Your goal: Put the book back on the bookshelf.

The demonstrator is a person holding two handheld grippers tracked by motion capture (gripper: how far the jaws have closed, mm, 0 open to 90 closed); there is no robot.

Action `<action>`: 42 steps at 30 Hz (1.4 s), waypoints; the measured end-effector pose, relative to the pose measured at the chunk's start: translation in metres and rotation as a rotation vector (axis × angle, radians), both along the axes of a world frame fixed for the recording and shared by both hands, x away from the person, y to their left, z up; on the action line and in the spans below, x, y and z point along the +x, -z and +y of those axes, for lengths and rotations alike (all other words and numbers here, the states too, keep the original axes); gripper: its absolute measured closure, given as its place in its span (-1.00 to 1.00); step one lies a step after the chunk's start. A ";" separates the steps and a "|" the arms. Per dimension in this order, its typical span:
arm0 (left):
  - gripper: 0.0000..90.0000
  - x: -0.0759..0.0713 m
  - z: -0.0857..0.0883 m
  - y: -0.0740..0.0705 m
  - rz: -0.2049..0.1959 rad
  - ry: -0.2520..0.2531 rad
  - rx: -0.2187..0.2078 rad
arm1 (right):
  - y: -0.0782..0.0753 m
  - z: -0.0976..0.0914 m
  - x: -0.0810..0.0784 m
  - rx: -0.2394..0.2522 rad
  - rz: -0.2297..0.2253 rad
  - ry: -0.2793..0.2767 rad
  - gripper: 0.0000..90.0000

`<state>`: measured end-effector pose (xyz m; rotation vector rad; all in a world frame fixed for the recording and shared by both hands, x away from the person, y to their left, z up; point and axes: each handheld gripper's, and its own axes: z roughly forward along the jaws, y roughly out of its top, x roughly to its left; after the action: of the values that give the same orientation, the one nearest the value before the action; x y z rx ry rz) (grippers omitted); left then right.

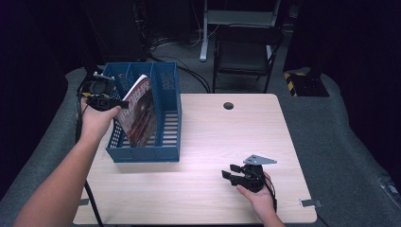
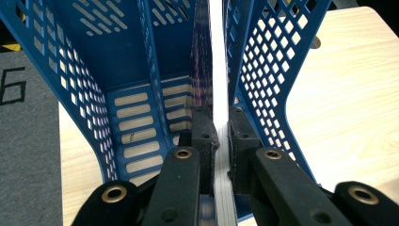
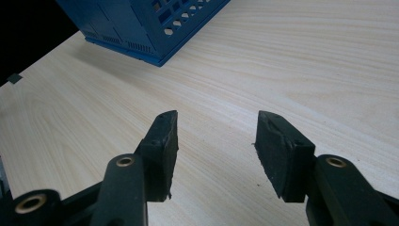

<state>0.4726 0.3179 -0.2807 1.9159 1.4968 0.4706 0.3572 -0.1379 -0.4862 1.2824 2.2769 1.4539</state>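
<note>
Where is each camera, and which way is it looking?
High view: above the table, looking down; both forearms, left gripper, right gripper.
Left gripper view: rides the left gripper, shut on a magazine inside the blue rack.
Right gripper view: rides the open right gripper, facing the tabletop.
All three share the blue rack.

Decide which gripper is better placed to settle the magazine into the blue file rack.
Left: the left gripper is shut on the magazine inside the rack; the right gripper rests open on the table.
</note>
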 end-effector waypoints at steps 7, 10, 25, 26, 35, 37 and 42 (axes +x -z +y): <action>0.87 0.000 0.003 0.001 -0.011 -0.024 -0.010 | 0.000 0.000 0.000 0.001 -0.002 0.000 0.09; 0.87 0.001 0.003 0.001 -0.015 -0.023 -0.005 | 0.000 0.000 0.000 -0.001 -0.003 0.000 0.09; 0.88 0.009 0.001 -0.004 -0.005 -0.028 -0.010 | 0.001 0.000 0.000 -0.004 0.002 0.002 0.09; 0.88 0.010 0.001 -0.004 -0.002 -0.030 -0.009 | 0.001 0.000 0.000 -0.004 0.002 0.002 0.09; 0.88 0.014 0.005 -0.006 0.007 -0.055 -0.033 | 0.001 0.000 0.000 -0.004 0.002 0.000 0.09; 0.88 0.015 0.006 -0.007 0.004 -0.058 -0.035 | 0.001 0.000 0.000 -0.004 0.000 0.000 0.09; 0.88 0.016 0.006 -0.008 -0.009 -0.082 -0.042 | 0.001 0.000 0.000 -0.004 0.000 0.000 0.09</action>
<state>0.4890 0.3240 -0.2723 1.8236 1.5719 0.4798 0.3576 -0.1379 -0.4868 1.2810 2.2789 1.4490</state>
